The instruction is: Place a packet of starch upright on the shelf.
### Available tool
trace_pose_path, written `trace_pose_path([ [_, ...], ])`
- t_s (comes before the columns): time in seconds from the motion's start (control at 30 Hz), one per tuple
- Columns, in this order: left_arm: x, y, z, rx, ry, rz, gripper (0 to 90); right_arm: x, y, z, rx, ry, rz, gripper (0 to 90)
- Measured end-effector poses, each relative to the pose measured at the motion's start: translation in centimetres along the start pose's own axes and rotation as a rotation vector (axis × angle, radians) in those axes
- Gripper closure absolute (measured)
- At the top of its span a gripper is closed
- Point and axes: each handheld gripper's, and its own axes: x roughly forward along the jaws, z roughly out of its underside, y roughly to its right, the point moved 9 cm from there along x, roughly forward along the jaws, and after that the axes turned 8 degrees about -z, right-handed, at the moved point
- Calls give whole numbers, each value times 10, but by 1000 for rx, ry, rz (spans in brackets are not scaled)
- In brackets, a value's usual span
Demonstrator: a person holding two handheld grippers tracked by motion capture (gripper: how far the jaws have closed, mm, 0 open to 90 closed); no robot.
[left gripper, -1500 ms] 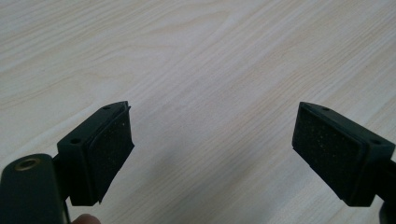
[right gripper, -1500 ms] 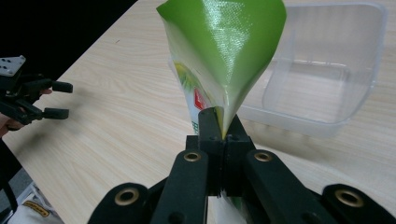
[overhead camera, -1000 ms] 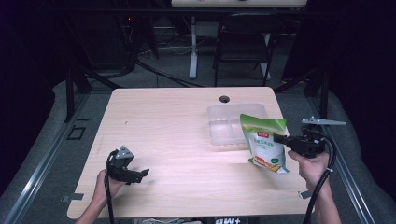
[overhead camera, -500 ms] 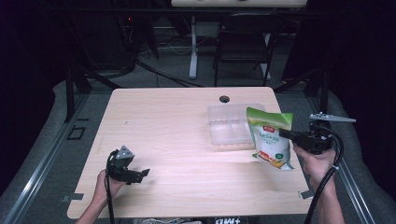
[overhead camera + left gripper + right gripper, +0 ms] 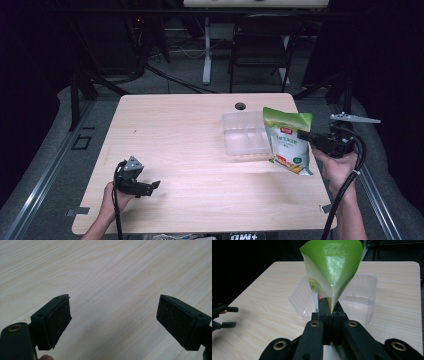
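Pouch (image 5: 287, 140) raised and turned upright since 1 s ago, now hanging beside clear tray (image 5: 245, 134). R gripper (image 5: 306, 137) clamped on edge. L gripper (image 5: 150, 186) agape, idle near table (image 5: 175, 130) front. Likely tray drop next.

A glossy green plastic-film pouch (image 5: 332, 270), its upper part faintly cross-textured and catching light, is pinched in the matt black plastic right gripper (image 5: 331, 307). Just beyond it a clear, smooth plastic tray (image 5: 367, 290) is seen. Rough, grainy black pads (image 5: 61, 315) are borne by the left gripper (image 5: 113, 317), above a pale matt wood-grain table (image 5: 112, 270).
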Motion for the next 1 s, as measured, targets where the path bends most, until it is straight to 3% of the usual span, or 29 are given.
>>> trace_pose_path([
  [0.47, 0, 0, 0, -4, 7, 1, 119, 1, 0, -27, -18, 26, 28, 895],
  [1.0, 0, 0, 0, 2, 2, 5, 119, 6, 5, -45, -21, 38, 57, 895],
])
